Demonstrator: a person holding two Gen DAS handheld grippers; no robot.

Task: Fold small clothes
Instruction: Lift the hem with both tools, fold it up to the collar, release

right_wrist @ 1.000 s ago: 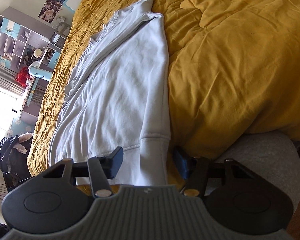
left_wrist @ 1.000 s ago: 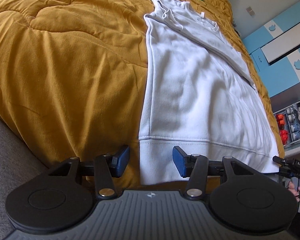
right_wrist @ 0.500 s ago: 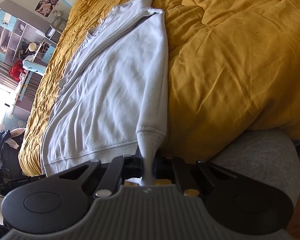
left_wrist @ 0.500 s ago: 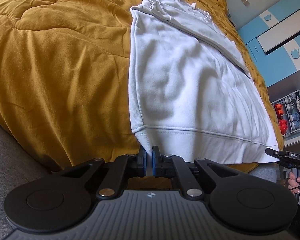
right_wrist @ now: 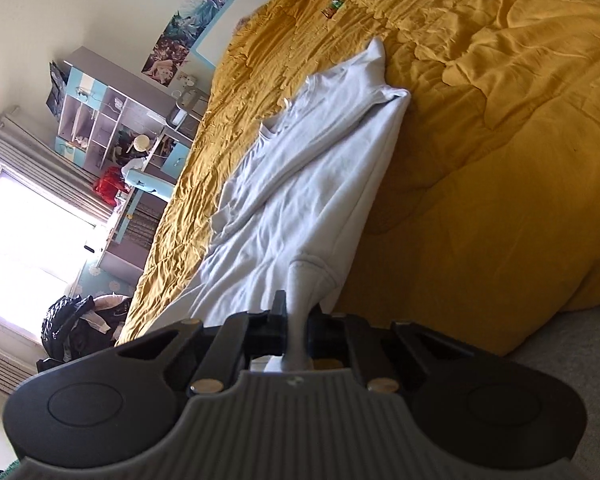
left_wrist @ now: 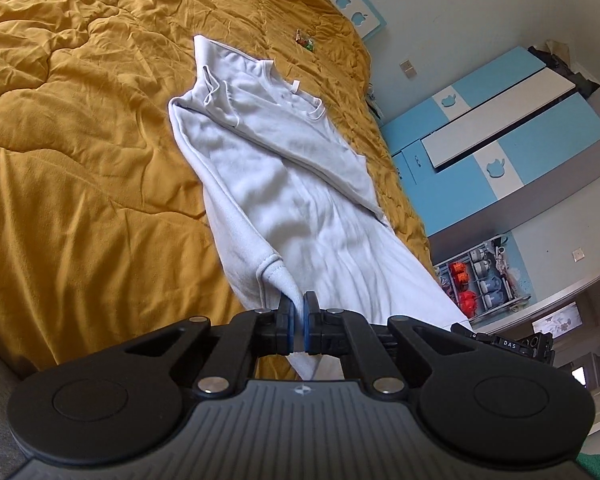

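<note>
A white long-sleeved sweatshirt [left_wrist: 300, 200] lies lengthwise on a mustard bedspread [left_wrist: 80, 160], sleeves folded across its chest. My left gripper [left_wrist: 299, 316] is shut on the left corner of its ribbed hem and holds it lifted off the bed. In the right wrist view the sweatshirt [right_wrist: 300, 200] runs away from me; my right gripper [right_wrist: 298, 320] is shut on the right hem corner, also raised. The hem between the two corners hangs below both views. The other gripper's tip [left_wrist: 508, 344] shows at the left view's right edge.
A small colourful wrapper [left_wrist: 305, 42] lies on the bedspread beyond the collar, also in the right wrist view [right_wrist: 332, 7]. A blue and white wardrobe [left_wrist: 500, 128] stands right of the bed. Shelves and a window [right_wrist: 32, 240] are on the other side. Grey floor [right_wrist: 560, 344] lies at the bed's foot.
Both grippers closed on the hem corners a second ago, then lifted them up and towards the collar. The lower part of the sweatshirt now rises off the bedspread.
</note>
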